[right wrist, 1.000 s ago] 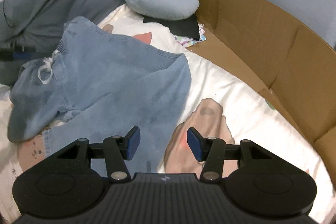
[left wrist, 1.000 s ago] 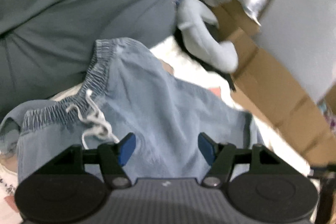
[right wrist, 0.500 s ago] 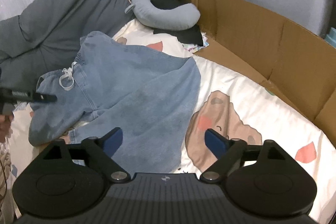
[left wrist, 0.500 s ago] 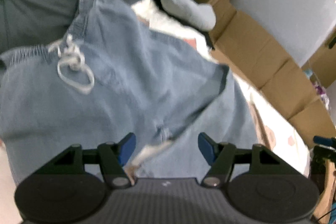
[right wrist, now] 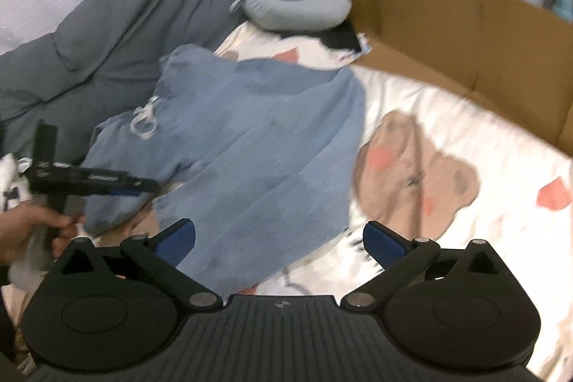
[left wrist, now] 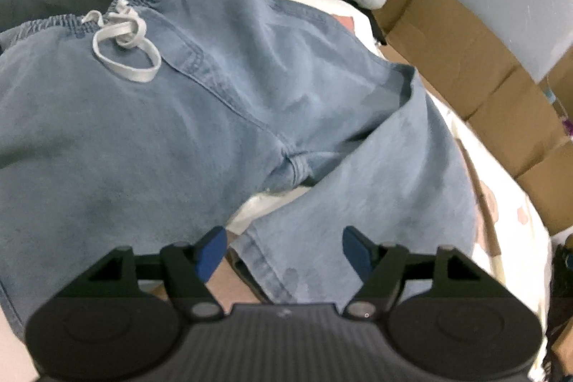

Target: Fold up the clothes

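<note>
We find the blue shorts (right wrist: 250,145) spread crumpled on the bed sheet (right wrist: 447,138). The left gripper (left wrist: 283,247) and right gripper (right wrist: 279,238) hover above them, jaws opening, grasping nothing.

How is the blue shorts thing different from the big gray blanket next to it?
The blue shorts are light denim blue; the gray blanket is dark gray. The shorts have a white drawstring and a gathered waistband; the blanket shows neither. The shorts lie crumpled on the bear-print sheet; the blanket is bunched up behind them, and looks larger. Both are soft, rumpled cloth.
</note>
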Motion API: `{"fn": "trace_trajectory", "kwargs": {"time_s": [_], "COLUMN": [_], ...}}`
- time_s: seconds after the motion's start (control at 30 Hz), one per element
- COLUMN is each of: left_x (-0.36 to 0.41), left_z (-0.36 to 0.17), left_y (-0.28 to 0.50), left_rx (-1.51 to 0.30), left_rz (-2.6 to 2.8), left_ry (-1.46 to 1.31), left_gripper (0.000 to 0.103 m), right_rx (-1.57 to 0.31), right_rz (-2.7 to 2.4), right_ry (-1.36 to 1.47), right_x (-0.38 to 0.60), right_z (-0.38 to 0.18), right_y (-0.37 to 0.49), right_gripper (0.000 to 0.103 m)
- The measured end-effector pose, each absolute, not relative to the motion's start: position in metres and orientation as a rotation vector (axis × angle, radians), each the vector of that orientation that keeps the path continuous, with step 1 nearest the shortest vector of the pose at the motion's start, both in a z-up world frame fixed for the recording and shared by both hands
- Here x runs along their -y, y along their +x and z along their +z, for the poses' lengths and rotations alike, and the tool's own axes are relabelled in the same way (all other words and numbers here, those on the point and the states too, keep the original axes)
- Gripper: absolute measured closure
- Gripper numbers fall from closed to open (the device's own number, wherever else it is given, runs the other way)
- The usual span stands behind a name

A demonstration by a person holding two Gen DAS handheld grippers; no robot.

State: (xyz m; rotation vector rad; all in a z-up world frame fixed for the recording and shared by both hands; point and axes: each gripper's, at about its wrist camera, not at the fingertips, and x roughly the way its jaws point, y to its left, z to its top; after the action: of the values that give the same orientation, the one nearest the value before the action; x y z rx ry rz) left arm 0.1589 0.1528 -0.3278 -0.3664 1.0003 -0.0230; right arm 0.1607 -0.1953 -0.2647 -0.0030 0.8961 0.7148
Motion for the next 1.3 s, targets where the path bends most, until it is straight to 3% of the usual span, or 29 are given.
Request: {"fn": "trace_trajectory", "kwargs": {"time_s": [0.27,0.33,0.43,0.5,0.57,1.1,1.3], "left_x": [-0.155,-0.156,-0.158,-0.159,-0.161,-0.122,-0.091], "left_z": [-0.355,-0.360,-0.367,-0.370,-0.368,-0.300,-0.288], "left_y": [0.160,0.162,0.164,0.164,0.161,0.156,0.158], "left_rx": [-1.019,-1.001,-0.999,-0.998,-0.990,-0.939,-0.960], "left_rz": [0.012,0.009,0.049,0.074,0.080,-0.163,-0.286], "left_ry": [-0.423,-0.443,-0.469,-0.477,-0.498,-0.638,-0.653], "left_gripper": [0.029,0.033,0.058,0.083,0.089,0.092,0.092], "right_rx": [-0.992,-1.006,-1.028,-1.030,-1.019,-0.972,-0.943], "right_rz": [0.790,0.808,0.830,0.832,0.827,0.883,0.865], "right_ry": [-0.055,-0.059,-0.082,-0.075,-0.067,-0.017,-0.001], "right_x": [0.173,0.168,0.162,0.162,0.162,0.151,0.147], "right_z": [-0.285,-0.289,-0.294,-0.295,-0.295,-0.303,-0.303], "right_y": [0.143,0.138,0.133,0.131,0.131,0.130,0.138], "right_gripper": [0.000,0.000,0.000,0.000,0.000,0.001,0.007]}}
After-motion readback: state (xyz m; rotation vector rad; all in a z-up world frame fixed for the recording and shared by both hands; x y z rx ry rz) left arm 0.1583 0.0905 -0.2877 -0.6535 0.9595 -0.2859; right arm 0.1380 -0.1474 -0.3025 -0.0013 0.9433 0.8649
